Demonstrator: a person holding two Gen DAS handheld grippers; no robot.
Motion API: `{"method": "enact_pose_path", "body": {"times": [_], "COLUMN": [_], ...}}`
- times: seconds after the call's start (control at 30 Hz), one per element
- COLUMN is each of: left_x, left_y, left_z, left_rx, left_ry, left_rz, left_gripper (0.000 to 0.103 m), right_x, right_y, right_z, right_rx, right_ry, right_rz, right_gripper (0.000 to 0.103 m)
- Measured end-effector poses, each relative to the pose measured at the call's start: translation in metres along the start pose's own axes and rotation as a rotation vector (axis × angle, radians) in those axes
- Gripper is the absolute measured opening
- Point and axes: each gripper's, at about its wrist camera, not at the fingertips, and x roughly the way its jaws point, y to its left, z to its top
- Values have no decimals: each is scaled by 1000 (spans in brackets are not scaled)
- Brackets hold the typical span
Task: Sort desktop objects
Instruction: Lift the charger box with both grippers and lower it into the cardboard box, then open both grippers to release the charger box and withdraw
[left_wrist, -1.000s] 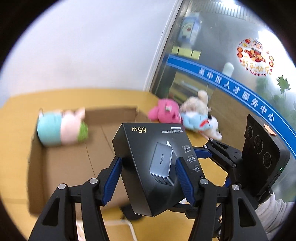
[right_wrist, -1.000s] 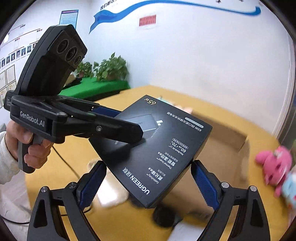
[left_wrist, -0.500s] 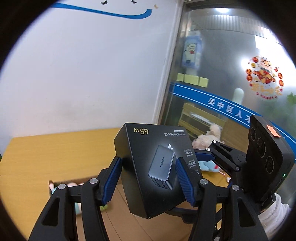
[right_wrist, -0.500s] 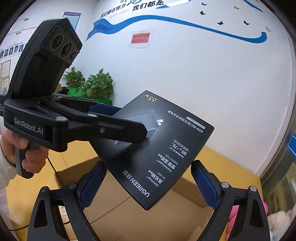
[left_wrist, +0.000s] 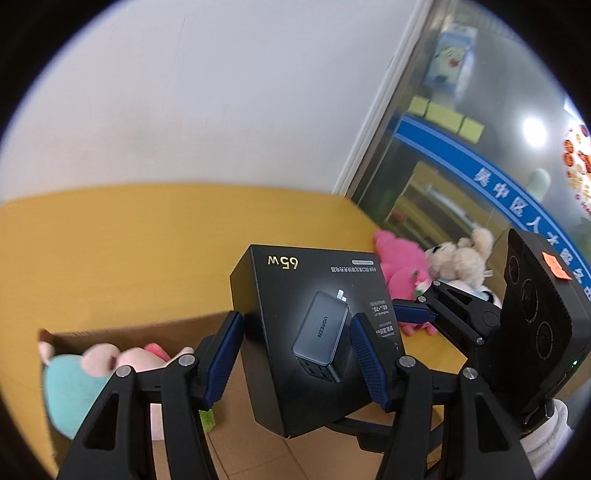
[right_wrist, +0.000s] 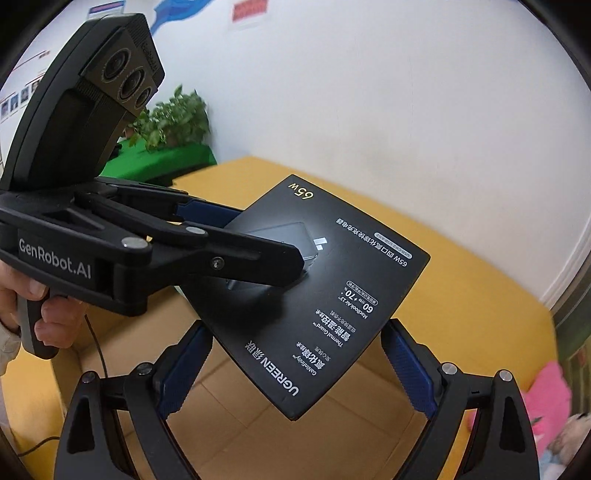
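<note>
A black UGREEN 65W charger box is held in the air above an open cardboard box. My left gripper is shut on it, blue pads against its two sides. In the right wrist view the charger box tilts above the cardboard box, and the left gripper clamps it from the left. My right gripper is open; the box's lower corner hangs between its wide-spread fingers. A teal and pink plush toy lies inside the cardboard box.
The yellow table meets a white wall. A pink plush and a cream plush lie on the table at the right, by a glass partition. A potted plant stands on a green surface at the far left.
The left wrist view has tipped back down, so the table, plush toys and cardboard box show again. The charger box stays gripped by the left gripper; the right stays open.
</note>
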Motion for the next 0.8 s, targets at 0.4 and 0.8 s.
{"method": "enact_pose_path", "body": {"times": [0.4, 0.8], "left_x": [108, 115], "left_y": [35, 40], "left_z": [-30, -38], "left_rx": [-145, -155], "left_ry": [261, 327], "left_rz": [54, 70], "left_gripper": [59, 59], "right_x": [107, 128], "right_y": [-50, -47], "right_z": [-62, -79], "right_rx": [127, 153], "right_ry": [219, 283], "right_rz": [109, 100], "right_gripper": [93, 93]}}
